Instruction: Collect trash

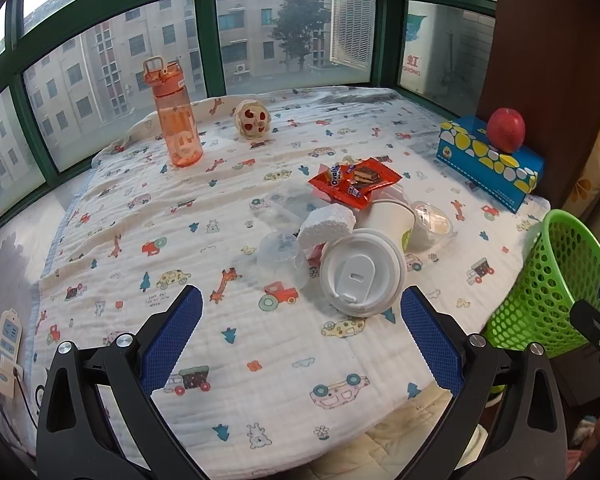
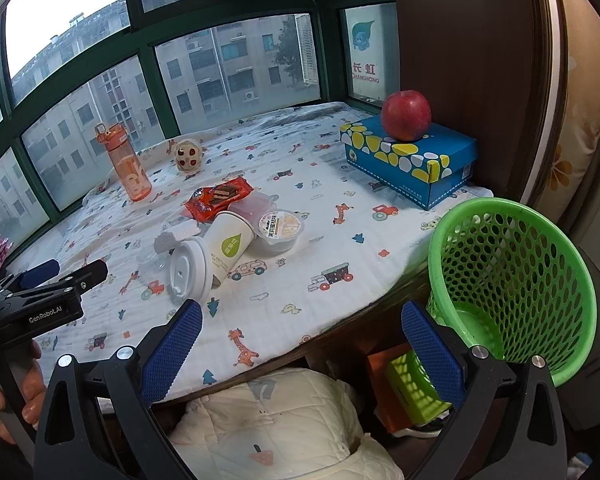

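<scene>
A pile of trash lies mid-table: a tipped white paper cup with lid [image 1: 364, 276] [image 2: 212, 258], a white foam block [image 1: 326, 226], clear plastic pieces [image 1: 280, 254], a red Ovaltine wrapper [image 1: 354, 182] [image 2: 218, 198] and a sealed jelly cup [image 1: 432, 218] [image 2: 280, 226]. A green mesh basket [image 1: 552, 280] [image 2: 512, 280] stands at the table's right edge. My left gripper [image 1: 300, 336] is open and empty, just short of the cup's lid. My right gripper [image 2: 300, 344] is open and empty, over the table's near edge, left of the basket.
An orange water bottle [image 1: 176, 120] and a small round toy [image 1: 252, 118] stand near the window. A red apple [image 2: 406, 116] sits on a blue tissue box [image 2: 412, 160] at the right. A white quilted cloth [image 2: 280, 428] lies below the table edge.
</scene>
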